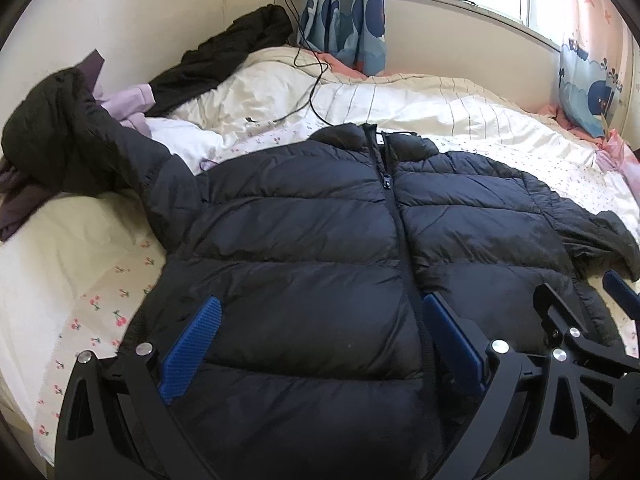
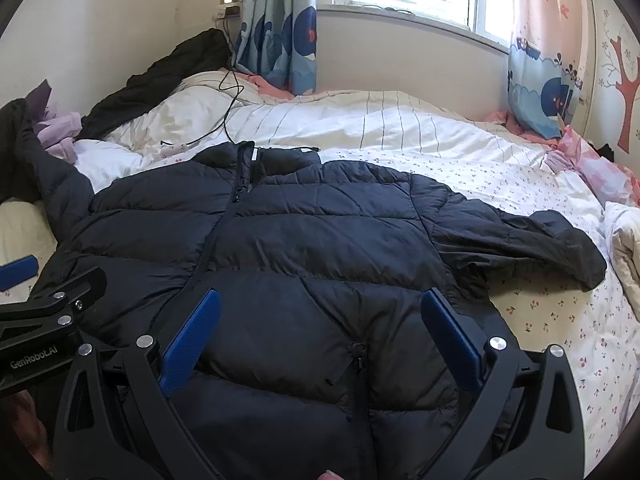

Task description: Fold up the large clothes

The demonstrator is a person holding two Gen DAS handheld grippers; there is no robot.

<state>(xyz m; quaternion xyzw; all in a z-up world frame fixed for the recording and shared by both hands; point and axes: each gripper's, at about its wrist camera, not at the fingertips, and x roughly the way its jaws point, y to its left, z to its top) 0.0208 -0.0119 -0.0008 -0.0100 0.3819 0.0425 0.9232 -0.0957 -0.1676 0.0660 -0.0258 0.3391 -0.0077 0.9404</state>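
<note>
A dark navy puffer jacket (image 1: 320, 232) lies front up and zipped on the bed, collar toward the window; it also shows in the right wrist view (image 2: 304, 248). Its left sleeve (image 1: 120, 148) runs up onto a clothes pile. Its right sleeve (image 2: 540, 240) lies spread out on the sheet. My left gripper (image 1: 320, 320) is open over the jacket's lower left half, blue pads apart. My right gripper (image 2: 320, 320) is open over the lower right half beside it. Neither holds anything.
A pile of dark and lilac clothes (image 1: 60, 128) sits at the bed's left edge. A black garment (image 1: 224, 56) and a charger cable (image 1: 312, 80) lie on the white duvet (image 1: 400, 104) behind. Curtains (image 2: 276, 32) and a cushion (image 2: 544, 92) line the window wall.
</note>
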